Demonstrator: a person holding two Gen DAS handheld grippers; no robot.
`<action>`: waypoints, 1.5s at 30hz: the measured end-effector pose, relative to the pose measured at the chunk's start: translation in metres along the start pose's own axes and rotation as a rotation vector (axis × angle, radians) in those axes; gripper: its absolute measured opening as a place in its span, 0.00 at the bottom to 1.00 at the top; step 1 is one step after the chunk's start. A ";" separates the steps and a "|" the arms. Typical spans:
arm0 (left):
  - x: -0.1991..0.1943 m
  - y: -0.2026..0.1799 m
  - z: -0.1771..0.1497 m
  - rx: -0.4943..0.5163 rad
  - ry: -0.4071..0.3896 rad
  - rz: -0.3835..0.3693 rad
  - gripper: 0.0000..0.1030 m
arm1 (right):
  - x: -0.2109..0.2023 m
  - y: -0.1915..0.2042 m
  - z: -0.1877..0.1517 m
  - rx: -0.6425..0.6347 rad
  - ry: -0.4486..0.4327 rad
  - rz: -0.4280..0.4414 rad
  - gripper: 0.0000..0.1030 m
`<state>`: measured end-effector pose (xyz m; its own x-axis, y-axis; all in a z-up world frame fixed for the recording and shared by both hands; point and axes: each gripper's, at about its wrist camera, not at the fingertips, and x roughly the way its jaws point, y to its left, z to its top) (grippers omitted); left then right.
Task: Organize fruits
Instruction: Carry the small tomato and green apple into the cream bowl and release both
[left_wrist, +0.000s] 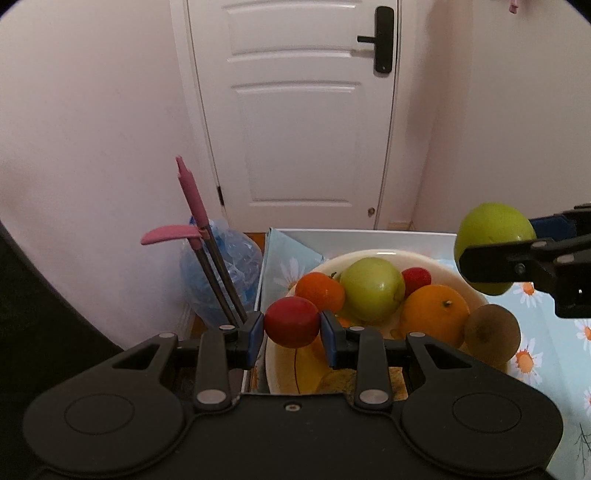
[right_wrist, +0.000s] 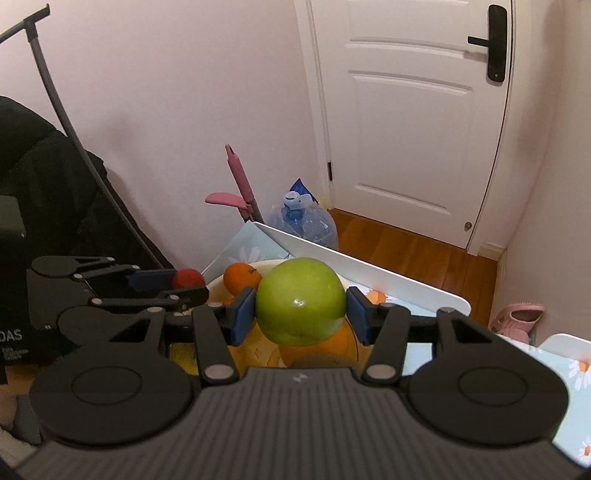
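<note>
A: Left wrist view first: the left gripper (left_wrist: 291, 325) clamps a small red fruit (left_wrist: 291, 322) just above the near rim of the cream bowl (left_wrist: 373, 254).

B: And the right gripper (right_wrist: 301, 312)?

A: Closed around a green apple (right_wrist: 301, 301), held in the air beside the bowl.

B: So how far along?

A: Midway, I'd judge (whether fruits go in or come out, I cannot tell). In the bowl I count one green apple (left_wrist: 371, 290), two oranges (left_wrist: 320, 291) (left_wrist: 434, 314), one more small red fruit (left_wrist: 416, 280). A brownish round thing (left_wrist: 492, 331) sits at its rim, unidentifiable.

B: Around it?

A: Daisy-print tablecloth (left_wrist: 546, 369), water jug (left_wrist: 221, 273), white door (left_wrist: 295, 110).
</note>
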<state>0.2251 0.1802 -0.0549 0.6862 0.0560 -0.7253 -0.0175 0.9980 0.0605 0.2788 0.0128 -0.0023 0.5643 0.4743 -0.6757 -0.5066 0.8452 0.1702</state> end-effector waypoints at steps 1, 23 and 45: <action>0.002 0.001 0.000 0.000 0.006 -0.010 0.36 | 0.002 0.001 0.001 0.004 0.001 -0.003 0.66; -0.045 -0.009 -0.013 0.027 -0.044 0.040 0.93 | 0.003 0.007 0.009 -0.068 0.015 0.039 0.66; -0.054 -0.016 -0.039 0.015 -0.029 0.024 0.93 | 0.049 0.022 -0.005 -0.114 0.029 0.101 0.83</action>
<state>0.1598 0.1629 -0.0435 0.7062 0.0791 -0.7036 -0.0238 0.9958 0.0881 0.2917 0.0535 -0.0351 0.4880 0.5470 -0.6802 -0.6318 0.7590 0.1571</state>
